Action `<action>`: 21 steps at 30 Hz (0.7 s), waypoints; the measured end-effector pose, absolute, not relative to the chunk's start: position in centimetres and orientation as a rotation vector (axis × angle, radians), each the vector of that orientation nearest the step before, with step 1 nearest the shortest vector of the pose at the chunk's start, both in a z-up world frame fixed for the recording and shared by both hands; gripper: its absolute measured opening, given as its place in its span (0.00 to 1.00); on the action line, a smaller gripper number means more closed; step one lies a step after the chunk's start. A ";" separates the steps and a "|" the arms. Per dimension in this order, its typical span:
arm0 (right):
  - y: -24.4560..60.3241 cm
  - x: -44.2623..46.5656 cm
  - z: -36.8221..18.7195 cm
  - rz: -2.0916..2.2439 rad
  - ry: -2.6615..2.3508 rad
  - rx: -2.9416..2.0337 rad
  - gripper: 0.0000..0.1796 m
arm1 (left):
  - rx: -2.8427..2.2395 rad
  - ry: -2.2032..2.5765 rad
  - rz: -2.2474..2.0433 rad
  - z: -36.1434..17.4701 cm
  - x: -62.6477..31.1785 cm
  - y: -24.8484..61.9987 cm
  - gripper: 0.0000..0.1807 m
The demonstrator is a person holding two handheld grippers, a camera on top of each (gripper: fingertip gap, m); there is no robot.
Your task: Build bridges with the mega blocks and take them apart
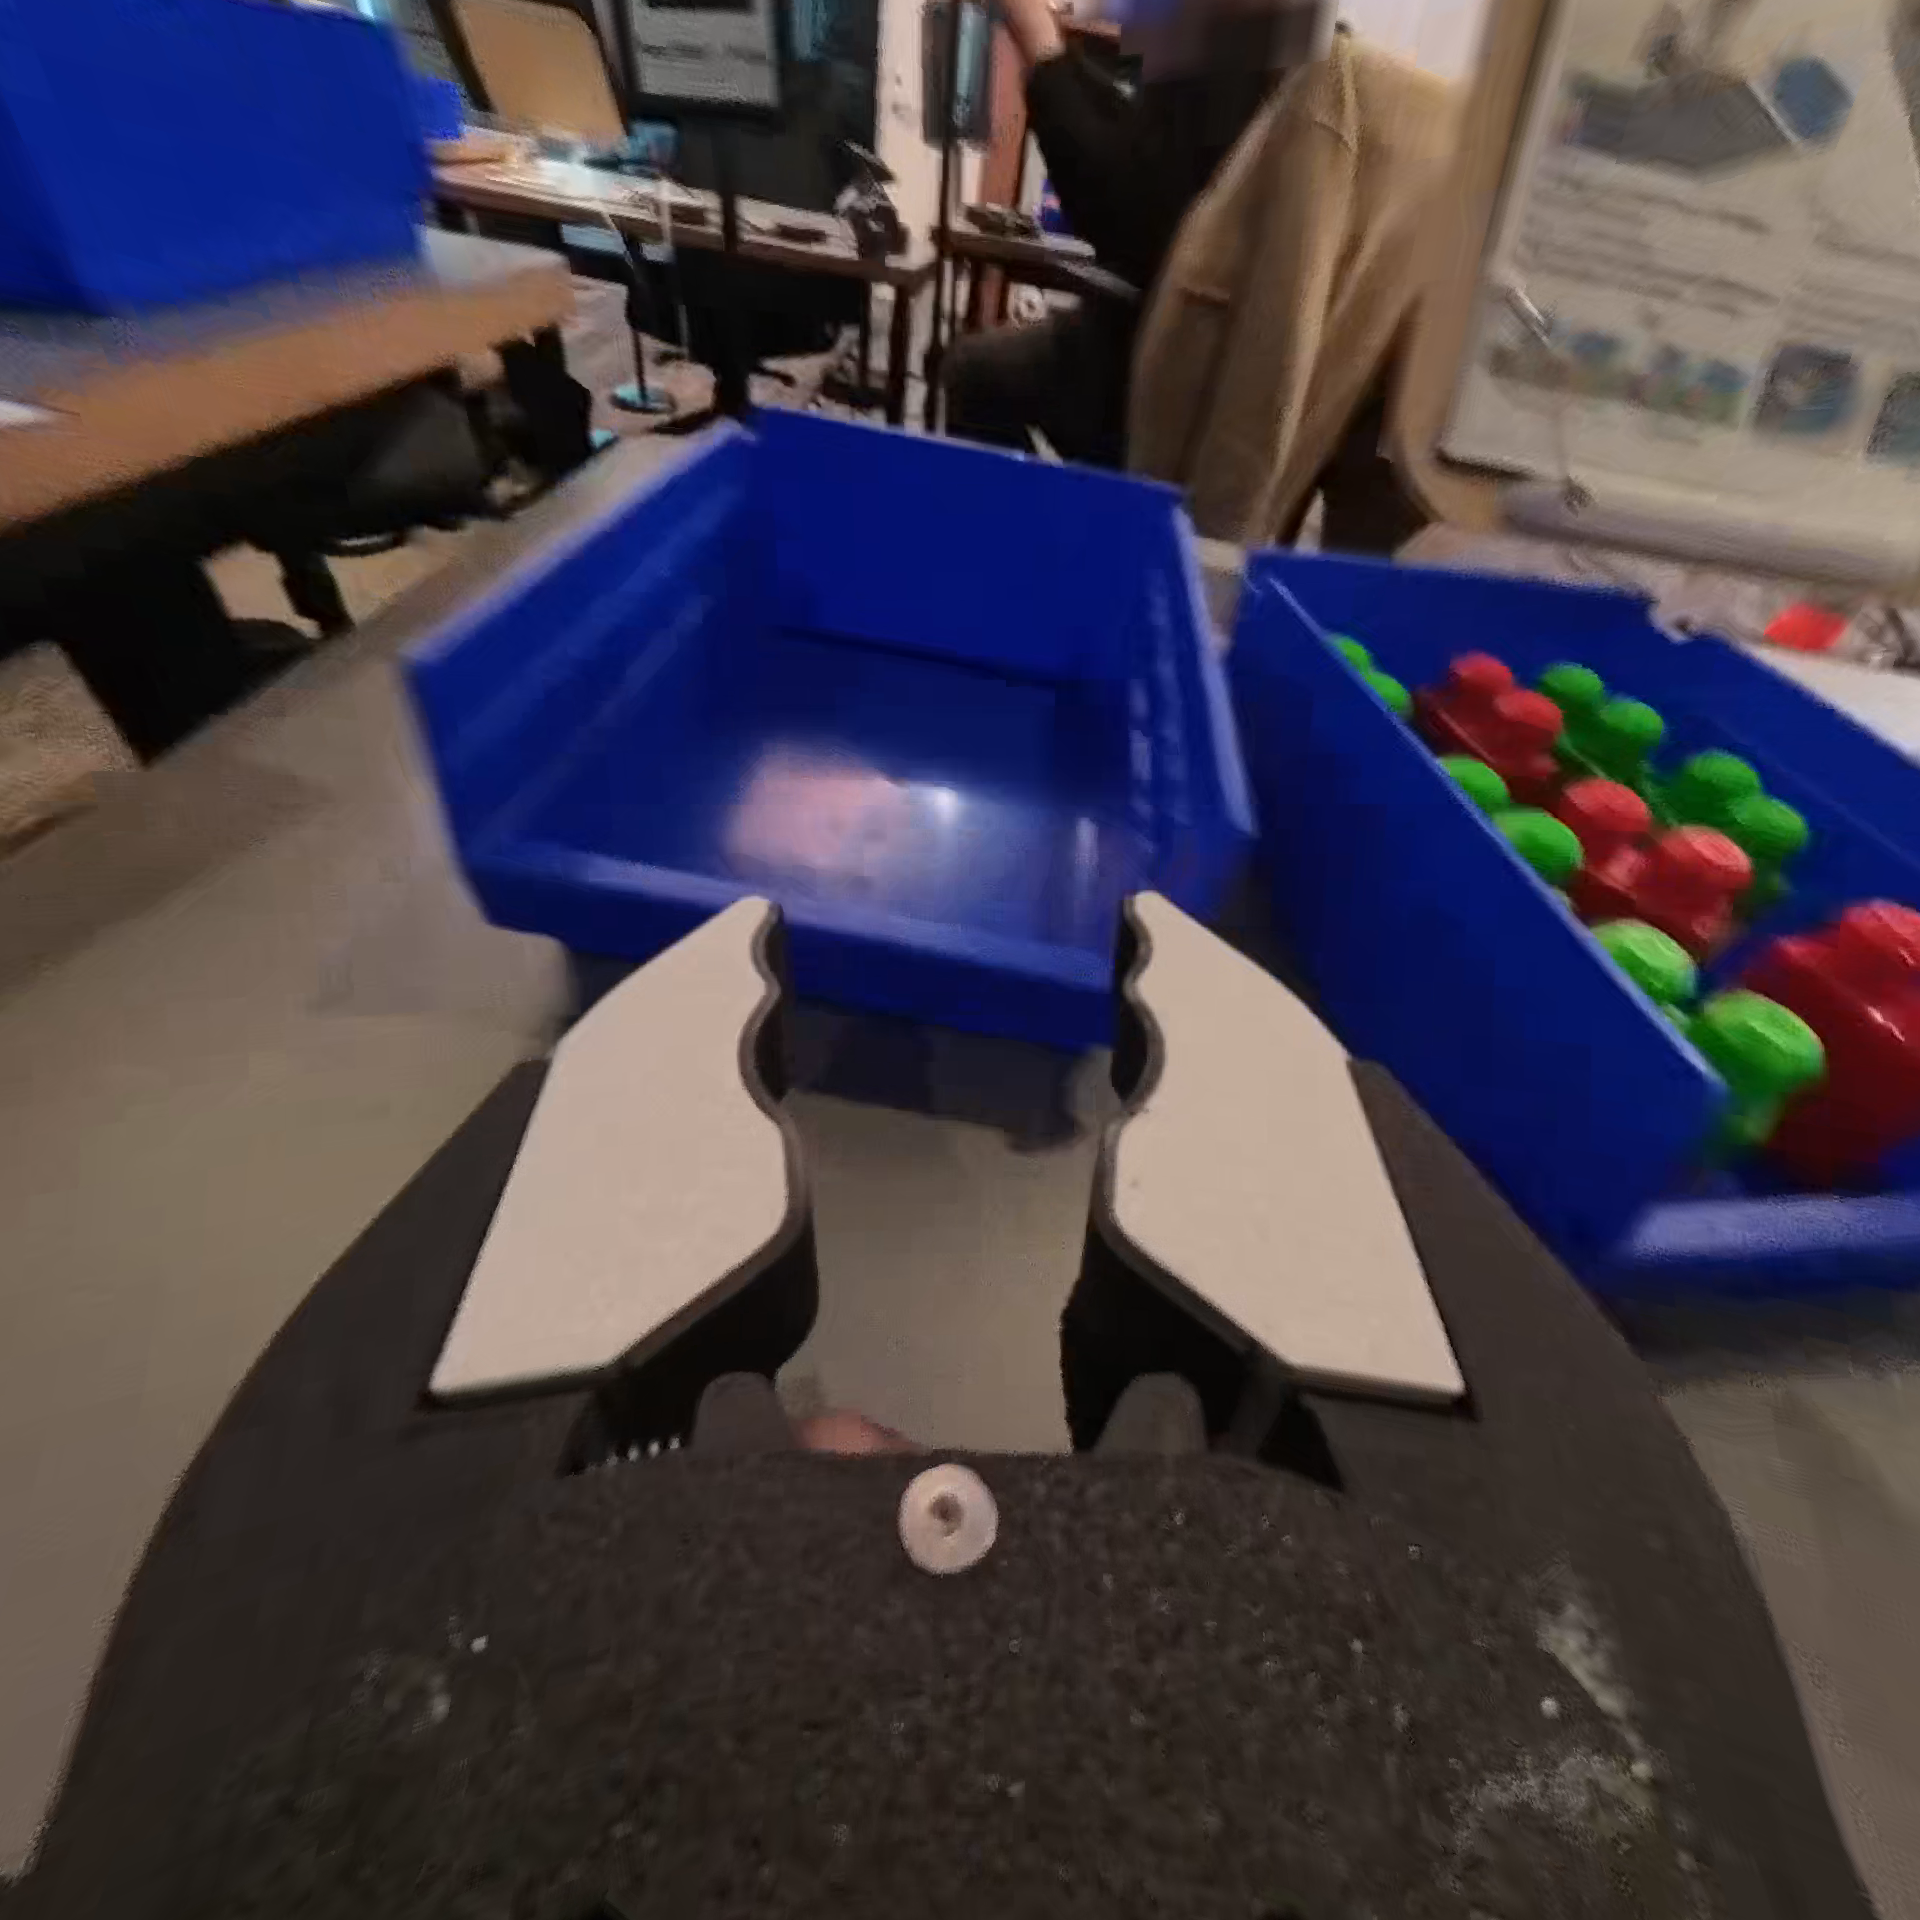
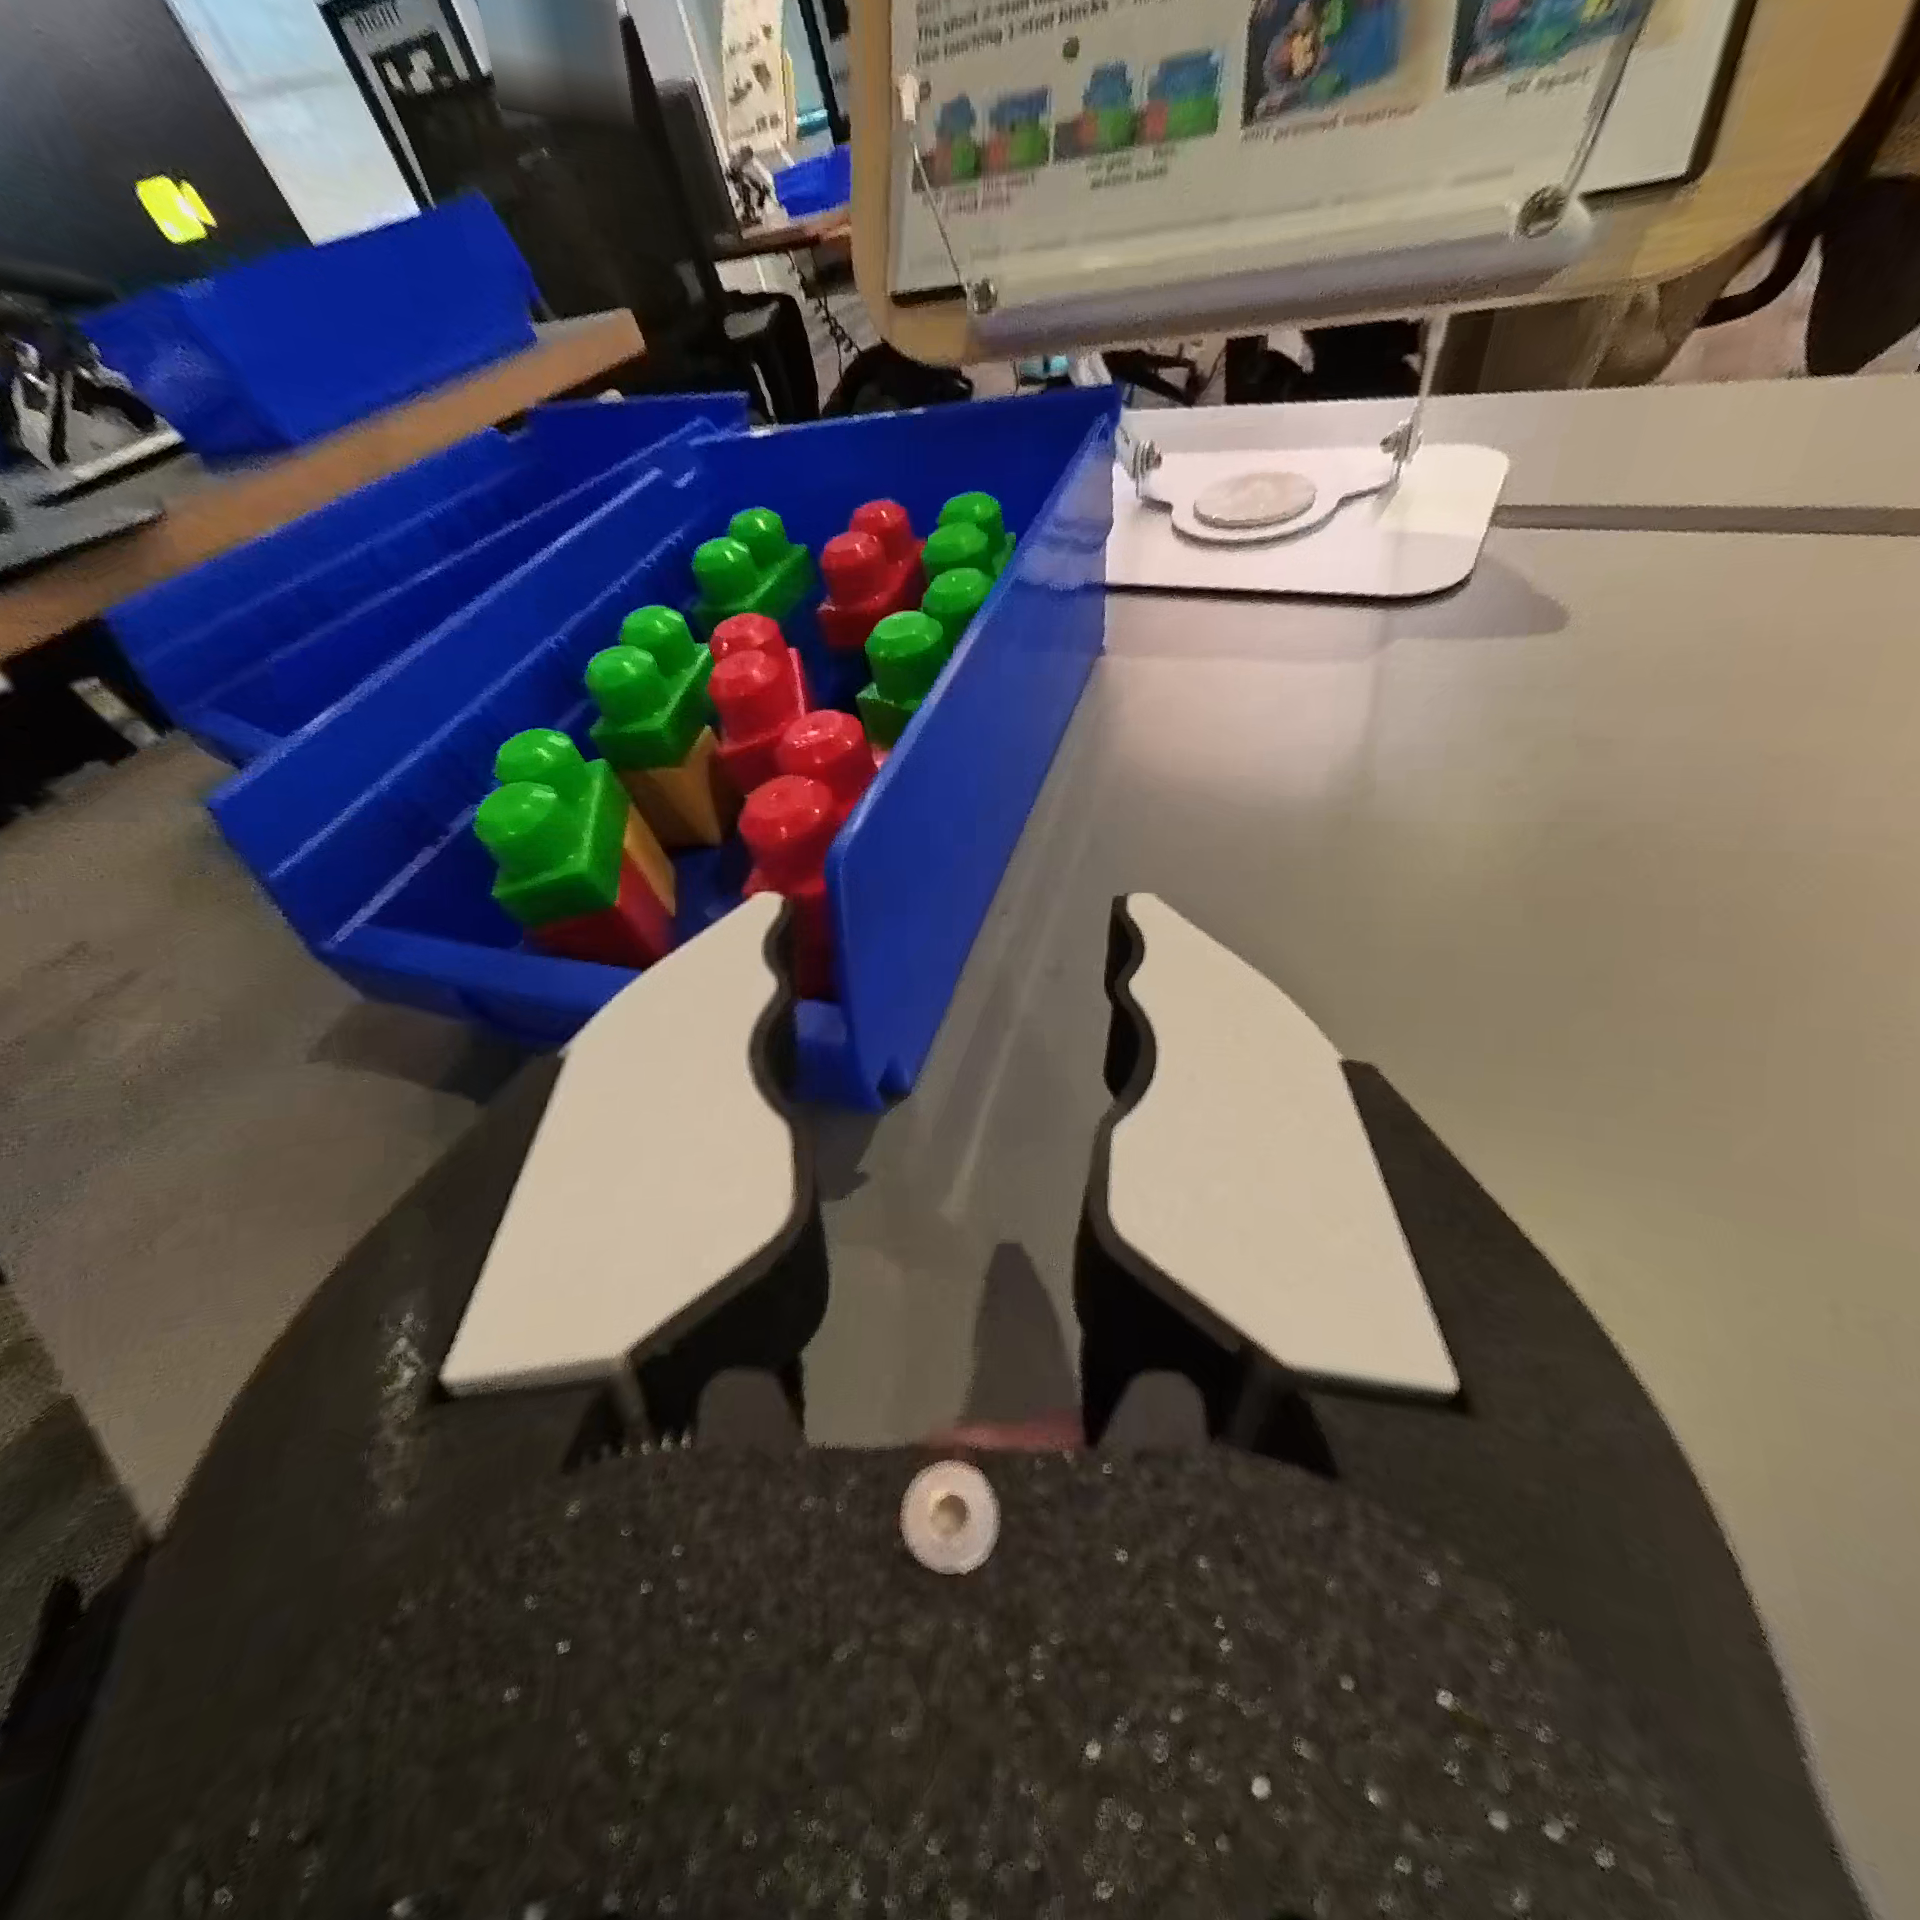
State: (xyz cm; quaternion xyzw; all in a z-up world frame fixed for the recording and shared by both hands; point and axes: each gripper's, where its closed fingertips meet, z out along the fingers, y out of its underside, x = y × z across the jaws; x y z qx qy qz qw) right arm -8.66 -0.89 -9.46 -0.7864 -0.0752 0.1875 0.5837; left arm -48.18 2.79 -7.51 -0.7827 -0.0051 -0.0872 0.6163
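Both the left gripper [image 1: 951,971] and the right gripper [image 2: 945,971] have fingers spread, holding nothing. Mega blocks [image 2: 727,686] stand in a blue bin [image 2: 966,727] ahead-left of the right fingers, on the grey desk [image 2: 1455,831]; an empty bin [image 1: 831,727] sits beyond the left fingers.

The left wrist view looks forward and slightly down along its own fingers [image 1: 717,1122], low over the grey table [image 1: 208,1039], facing an empty blue bin [image 1: 644,727] close ahead. The block-filled bin [image 1: 1455,987] sits at its right edge. The right wrist view looks from a similar low height, aimed more over open table [image 2: 1455,935], with that block-filled bin [image 2: 966,748] at left (probably the same one). Both share the bins; the backgrounds are blurred.
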 end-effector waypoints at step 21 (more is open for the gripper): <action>-5.2 -28.6 -10.8 0.710 -0.677 -1.842 0.22 | -2.059 -0.040 -0.127 -12.1 -56.6 9.7 0.01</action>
